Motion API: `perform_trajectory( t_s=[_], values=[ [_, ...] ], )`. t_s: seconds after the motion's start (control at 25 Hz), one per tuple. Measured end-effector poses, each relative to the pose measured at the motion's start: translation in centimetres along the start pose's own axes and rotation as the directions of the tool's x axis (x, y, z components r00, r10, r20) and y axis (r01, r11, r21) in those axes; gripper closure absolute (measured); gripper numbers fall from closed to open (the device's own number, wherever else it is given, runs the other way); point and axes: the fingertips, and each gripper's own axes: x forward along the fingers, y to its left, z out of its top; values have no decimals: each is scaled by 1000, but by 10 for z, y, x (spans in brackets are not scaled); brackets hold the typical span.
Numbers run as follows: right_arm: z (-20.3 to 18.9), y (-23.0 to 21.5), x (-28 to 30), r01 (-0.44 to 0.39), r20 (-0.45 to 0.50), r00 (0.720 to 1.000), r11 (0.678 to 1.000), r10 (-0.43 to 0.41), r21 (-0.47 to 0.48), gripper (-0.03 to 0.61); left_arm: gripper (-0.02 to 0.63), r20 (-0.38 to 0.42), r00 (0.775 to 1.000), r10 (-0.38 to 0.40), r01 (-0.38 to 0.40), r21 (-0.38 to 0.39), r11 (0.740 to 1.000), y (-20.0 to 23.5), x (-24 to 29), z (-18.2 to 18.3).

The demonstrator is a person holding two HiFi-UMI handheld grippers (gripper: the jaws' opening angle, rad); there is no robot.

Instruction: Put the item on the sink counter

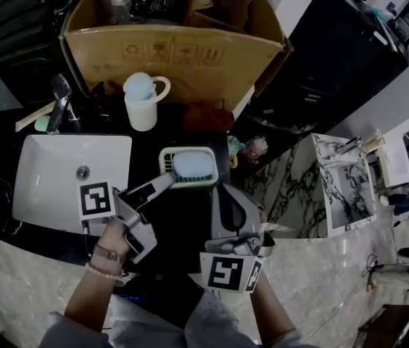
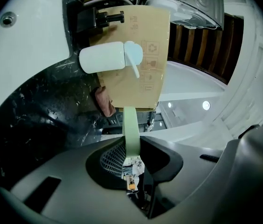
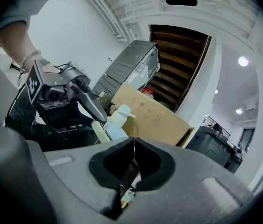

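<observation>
While looking steeply down from the head view, noted first a big cardboard box (image 1: 175, 56) leaning behind the black tabletop (image 1: 106, 122), then a white basin (image 1: 52, 172) sunk into its left part, with a faucet (image 1: 61, 96) at the rear rim. Noted next a white mug (image 1: 141, 111) just behind the basin's far right corner, in front of the box. Found the left tool (image 1: 170, 180) reaching over the tabletop just right of the basin, clamped on the near rim of a pale green tray (image 1: 167, 154) with a light-blue block (image 1: 192, 165) in it, soap or sponge, not clear which. Confirmed in the left gripper view: jaws pressed on a thin green wall seen edge-on, parted only by that wall. Could not settle from any view contact between tray and tabletop. Found the right tool (image 1: 230, 201) near the front edge, beside the left one, jaws fully together on nothing.

Judged the tray light, stiff and smooth, probably plastic, hence a little slippery in the grip. Judged the thin rim the only sensible hold, as taken, but prone to pivoting. Judged the loose block likely to slide out under any tilt; best kept level and set flat on bare tabletop right of the basin.
</observation>
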Motion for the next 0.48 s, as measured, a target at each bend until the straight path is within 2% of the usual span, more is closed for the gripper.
perform_trajectory(
  t_s=[0.08,0.16,0.32,0.48],
  values=[
    [-2,7,8,-32,3,999,999,32,-10,577,525,5,1000,13,-13,0,1000,5,5,2],
    [-6,16,16,-71,-1,997,997,71,-21,511,525,9,999,30,-30,-2,1000,11,9,5],
    [-17,32,29,-129,-16,992,991,128,-42,507,525,7,998,57,-57,-7,998,23,16,8],
    [-33,46,41,-179,-43,983,982,177,-67,476,525,-5,997,82,-82,-7,997,37,24,9]
  ],
)
